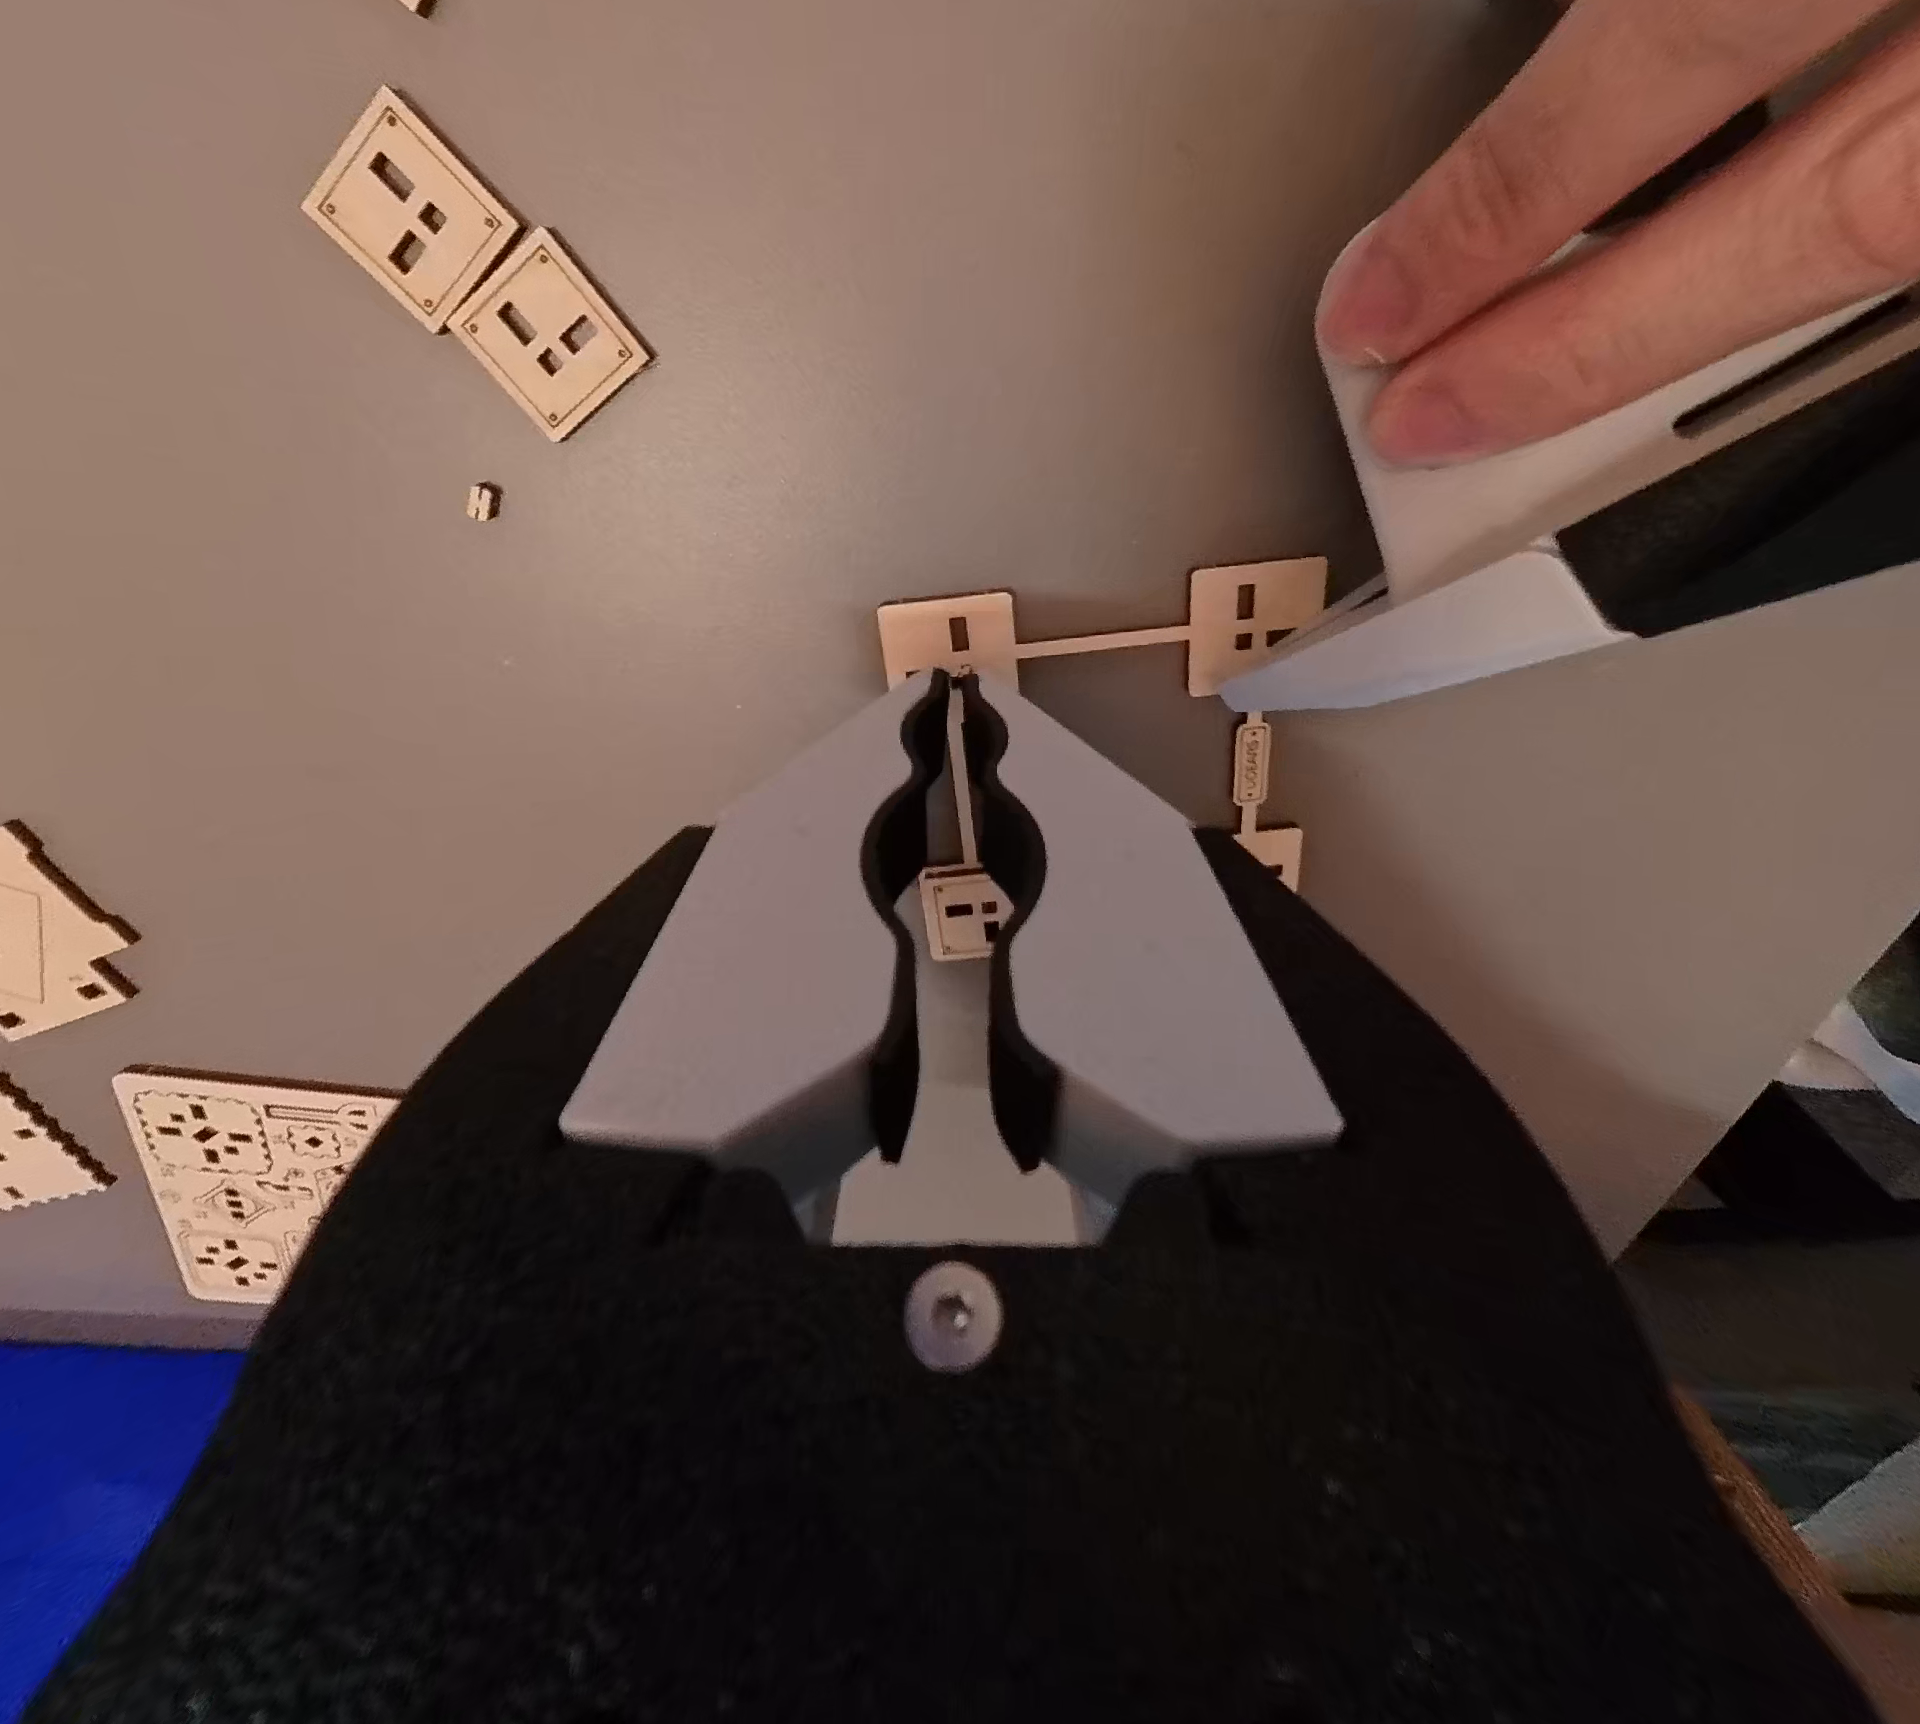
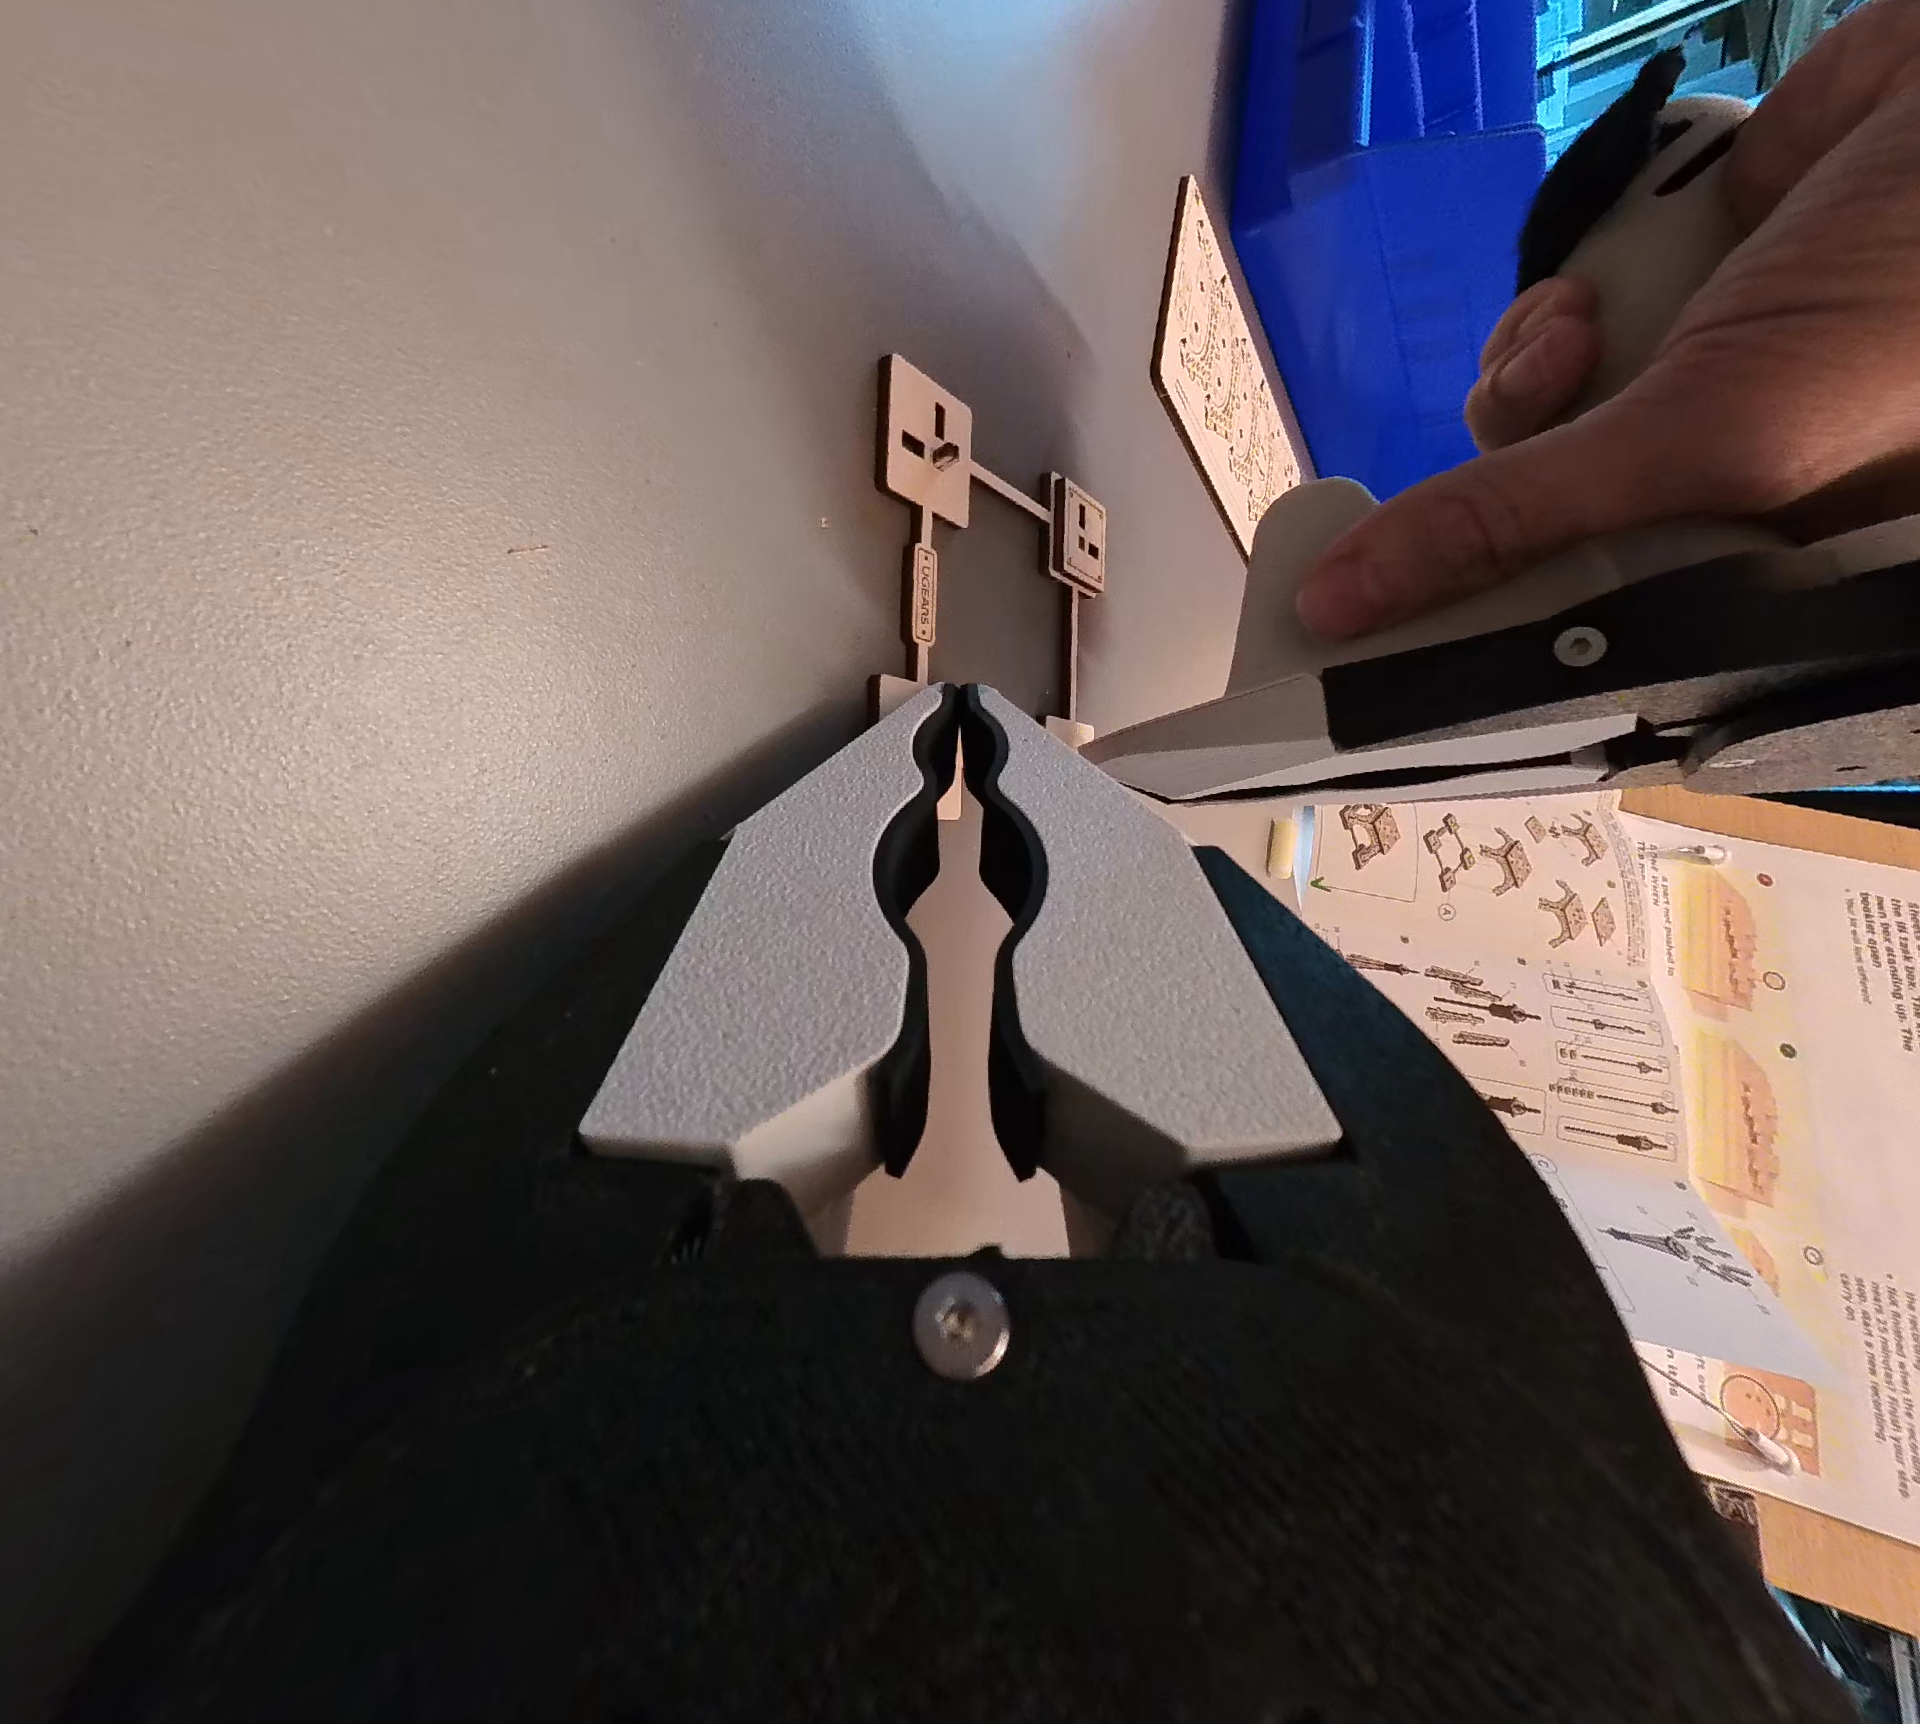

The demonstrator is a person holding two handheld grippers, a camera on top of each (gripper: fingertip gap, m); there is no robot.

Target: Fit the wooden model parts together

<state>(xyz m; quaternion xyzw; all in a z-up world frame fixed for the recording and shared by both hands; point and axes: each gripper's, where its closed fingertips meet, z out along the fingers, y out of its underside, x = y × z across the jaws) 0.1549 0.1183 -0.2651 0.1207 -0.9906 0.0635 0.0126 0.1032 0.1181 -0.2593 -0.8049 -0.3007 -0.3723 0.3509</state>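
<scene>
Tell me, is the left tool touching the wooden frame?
Touching. The left wrist view shows the left tool pinching a corner square of the wooden frame.

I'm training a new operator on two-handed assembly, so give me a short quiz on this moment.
1. True or false: the left gripper is shut on a corner square of the wooden frame.
2. The right gripper grips: A) a neighbouring corner of the same frame; B) the instruction sheet; C) nothing.
3. How many loose slotted squares lie at the upper left of the left wrist view?

Key: 1 true; 2 A; 3 three.
</scene>
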